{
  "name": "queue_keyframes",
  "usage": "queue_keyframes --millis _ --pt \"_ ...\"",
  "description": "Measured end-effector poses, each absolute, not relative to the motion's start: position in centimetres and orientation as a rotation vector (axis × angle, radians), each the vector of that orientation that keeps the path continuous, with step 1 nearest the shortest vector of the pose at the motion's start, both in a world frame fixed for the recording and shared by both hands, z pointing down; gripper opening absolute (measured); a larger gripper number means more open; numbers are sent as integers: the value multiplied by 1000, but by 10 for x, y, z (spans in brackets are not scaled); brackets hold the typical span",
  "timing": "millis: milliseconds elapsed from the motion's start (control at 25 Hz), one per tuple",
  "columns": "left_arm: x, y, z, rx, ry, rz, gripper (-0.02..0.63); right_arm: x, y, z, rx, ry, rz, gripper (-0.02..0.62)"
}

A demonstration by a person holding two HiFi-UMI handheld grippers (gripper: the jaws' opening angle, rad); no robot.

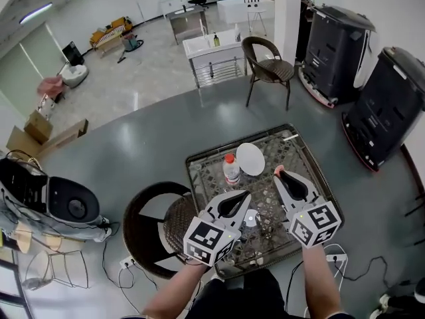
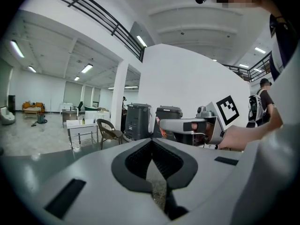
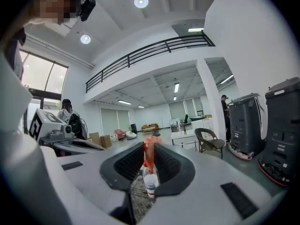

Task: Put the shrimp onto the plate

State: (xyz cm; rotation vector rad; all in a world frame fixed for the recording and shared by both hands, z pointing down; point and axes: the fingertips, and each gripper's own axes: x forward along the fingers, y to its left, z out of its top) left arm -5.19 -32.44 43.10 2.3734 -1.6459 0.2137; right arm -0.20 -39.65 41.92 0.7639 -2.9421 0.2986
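Wicker table [image 1: 303, 153]: plate [image 1: 250, 159] beside bottle [image 1: 231, 170]; right gripper [image 3: 149, 146] pinching shrimp [image 3: 148, 155]; left gripper [image 2: 152, 146] jaws together.

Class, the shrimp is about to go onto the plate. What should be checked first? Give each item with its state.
1. Shrimp clamped in the right gripper: ok.
2. Plate bare, lying on the table: ok.
3. Bottle stands beside the plate, not on it: ok.
4. Left gripper shut, empty, off the line from shrimp to plate: ok.
5. Grip firm enough for the move: cannot tell.
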Motion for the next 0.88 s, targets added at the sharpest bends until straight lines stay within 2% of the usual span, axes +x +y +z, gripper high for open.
queue_keyframes --millis 880 --pt "-106 -368 541 1956 -1818 317 9 -108 -529 651 439 -2509 279 72"
